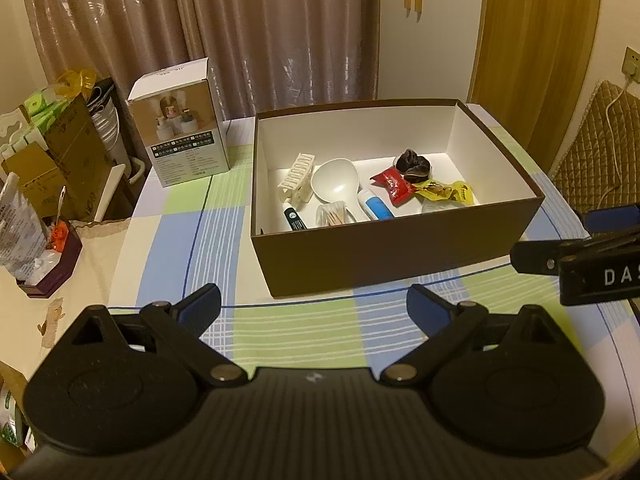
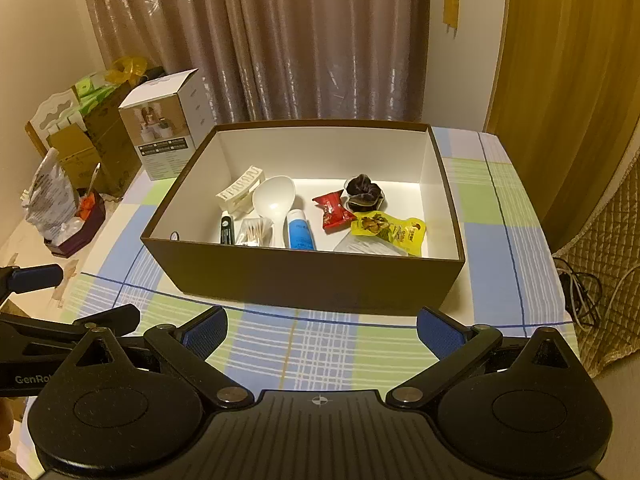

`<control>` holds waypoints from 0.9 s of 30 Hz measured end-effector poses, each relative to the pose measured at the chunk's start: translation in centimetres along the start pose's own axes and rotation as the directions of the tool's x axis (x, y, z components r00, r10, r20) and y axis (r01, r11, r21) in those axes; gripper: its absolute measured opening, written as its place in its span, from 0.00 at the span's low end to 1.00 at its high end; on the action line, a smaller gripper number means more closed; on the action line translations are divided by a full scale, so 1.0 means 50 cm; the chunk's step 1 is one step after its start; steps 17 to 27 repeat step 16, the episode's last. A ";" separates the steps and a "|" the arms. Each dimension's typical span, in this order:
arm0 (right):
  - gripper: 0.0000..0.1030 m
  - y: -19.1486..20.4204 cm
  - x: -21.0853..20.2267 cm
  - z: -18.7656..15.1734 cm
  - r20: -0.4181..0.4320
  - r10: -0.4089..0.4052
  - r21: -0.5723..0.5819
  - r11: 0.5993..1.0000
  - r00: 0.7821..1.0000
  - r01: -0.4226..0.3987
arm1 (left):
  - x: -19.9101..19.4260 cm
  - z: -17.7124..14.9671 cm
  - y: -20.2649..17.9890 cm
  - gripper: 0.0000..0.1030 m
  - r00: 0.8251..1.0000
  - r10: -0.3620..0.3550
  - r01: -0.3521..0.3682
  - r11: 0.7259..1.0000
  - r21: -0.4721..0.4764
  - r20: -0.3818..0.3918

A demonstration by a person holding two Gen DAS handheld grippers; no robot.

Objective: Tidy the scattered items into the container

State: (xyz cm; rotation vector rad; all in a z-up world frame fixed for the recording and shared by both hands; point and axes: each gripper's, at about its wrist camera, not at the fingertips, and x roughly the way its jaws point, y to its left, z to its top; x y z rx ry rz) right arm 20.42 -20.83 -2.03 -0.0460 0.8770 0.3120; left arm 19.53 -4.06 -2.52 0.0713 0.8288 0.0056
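From where I sit the tidying looks about finished: I find nothing loose on the checked tablecloth (image 2: pixel 320 344) around the brown box (image 2: pixel 320 280), though the fisheye edges could hide a stray. The box sits mid-table, open-topped and white inside, holding a hair clip (image 2: pixel 240 194), white spoon (image 2: pixel 274 204), cotton swabs (image 2: pixel 256 232), blue tube (image 2: pixel 300 234), red (image 2: pixel 334 212) and yellow packets (image 2: pixel 390 230) and a dark scrunchie (image 2: pixel 364 194). My left gripper (image 1: pixel 314 306) and right gripper (image 2: pixel 322 330) hover before it, jaws wide, holding nothing.
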 end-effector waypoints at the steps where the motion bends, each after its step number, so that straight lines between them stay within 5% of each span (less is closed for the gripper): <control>1: 1.00 -0.001 -0.002 -0.001 0.001 0.002 -0.002 1.000 1.000 -0.002 | -0.002 -0.001 -0.002 0.95 1.000 0.001 -0.001 1.000 0.000 0.001; 27: 1.00 -0.018 -0.011 -0.007 0.005 0.044 -0.006 0.999 0.999 -0.044 | -0.028 -0.007 -0.026 0.95 0.999 0.039 -0.039 0.999 -0.003 0.014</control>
